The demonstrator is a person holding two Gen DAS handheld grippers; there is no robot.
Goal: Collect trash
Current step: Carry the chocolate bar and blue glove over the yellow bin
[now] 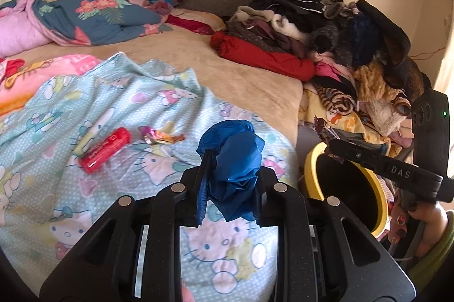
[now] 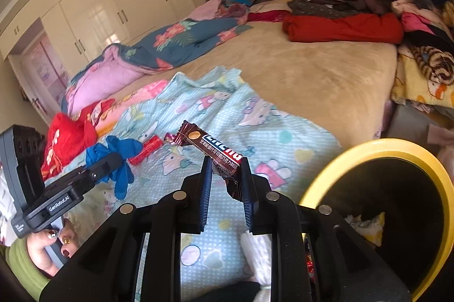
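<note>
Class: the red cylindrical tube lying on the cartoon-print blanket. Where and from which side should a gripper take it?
Grip the red cylindrical tube across its middle, from above, fingers straddling its narrow width. It lies flat on the cartoon-print blanket, long sides clear, so probably an easy pinch.

Between the jaws of the left gripper (image 1: 231,160), matt black plastic with small bright metal pins, sits a crumpled blue glove (image 1: 232,160) of thin, creased, slightly shiny plastic or rubber. The right gripper (image 2: 225,168) pinches a glossy brown foil wrapper (image 2: 215,151). Beyond both jaws lies a soft printed cotton-looking sheet (image 1: 85,109) over a plush tan blanket (image 2: 312,69). Right of the jaws, a smooth yellow plastic bin (image 2: 377,146) has a black liner.
</note>
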